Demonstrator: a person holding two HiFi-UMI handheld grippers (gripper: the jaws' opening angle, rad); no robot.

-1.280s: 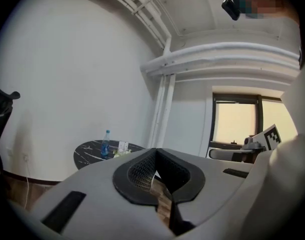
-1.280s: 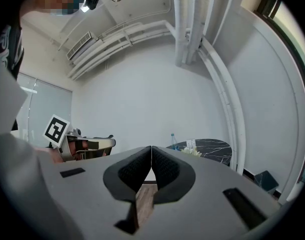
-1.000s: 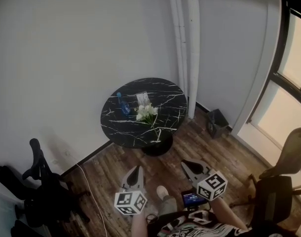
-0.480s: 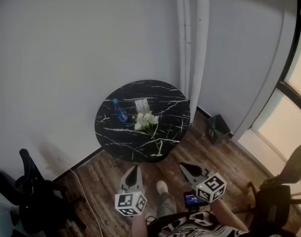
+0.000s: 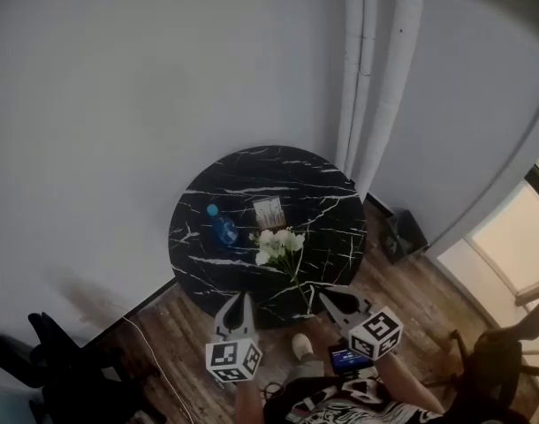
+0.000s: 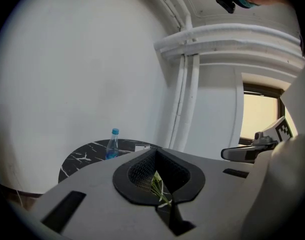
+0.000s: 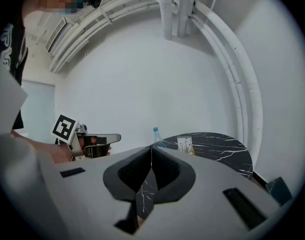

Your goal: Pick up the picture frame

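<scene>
A small picture frame (image 5: 269, 212) stands upright near the middle of the round black marble table (image 5: 322, 179); the right gripper view shows the frame (image 7: 185, 144) too. My left gripper (image 5: 239, 301) and right gripper (image 5: 325, 298) hover side by side at the table's near edge, both shut and empty, well short of the frame. From the left gripper view the frame (image 6: 142, 147) is only a white sliver behind the jaws.
A blue water bottle (image 5: 222, 229) stands left of the frame and a bunch of white flowers (image 5: 278, 246) lies in front of it. White pipes (image 5: 375, 69) run up the wall behind. An office chair (image 5: 66, 369) is at lower left, a small dark bin (image 5: 402, 234) at right.
The table has come closer and now reaches both grippers' tips. Both grippers stayed shut and moved forward together toward it.
</scene>
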